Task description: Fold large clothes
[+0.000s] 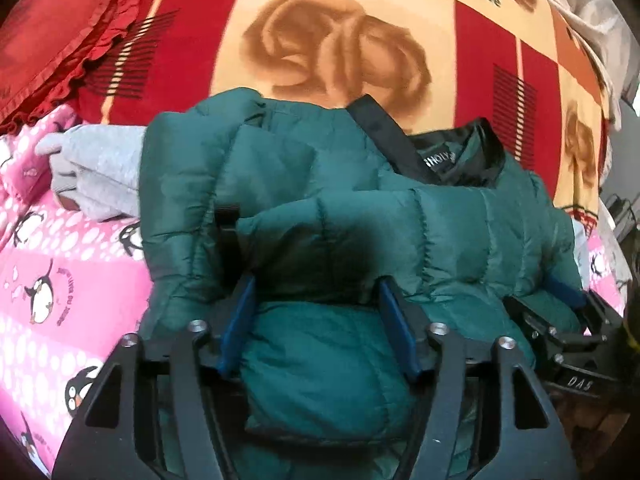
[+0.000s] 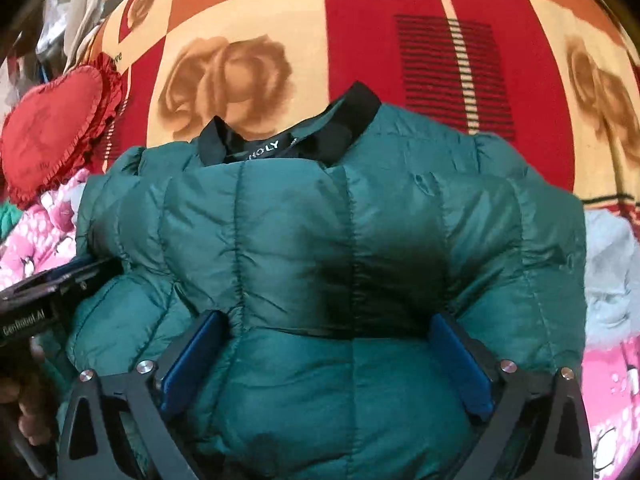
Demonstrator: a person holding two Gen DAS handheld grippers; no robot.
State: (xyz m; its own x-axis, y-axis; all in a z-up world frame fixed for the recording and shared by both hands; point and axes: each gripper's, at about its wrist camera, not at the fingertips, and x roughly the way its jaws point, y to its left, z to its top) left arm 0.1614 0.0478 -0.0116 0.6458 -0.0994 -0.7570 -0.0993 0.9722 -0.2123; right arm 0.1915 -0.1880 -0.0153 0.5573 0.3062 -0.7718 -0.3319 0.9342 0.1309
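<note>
Green puffy jacket bulges between both grippers' released jaws, so its springy padding could unfold the bundle on the bed.

The green puffer jacket runs off the bottom edge of both views, its hem unseen. The grey garment, centre left in the left view, is partly hidden behind it. The collar label is partly legible only.

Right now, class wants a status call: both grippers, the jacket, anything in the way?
Left gripper and right gripper open, straddling puffy folds. Green jacket bundled on bed, collar far side. Grey garment beside it.
</note>
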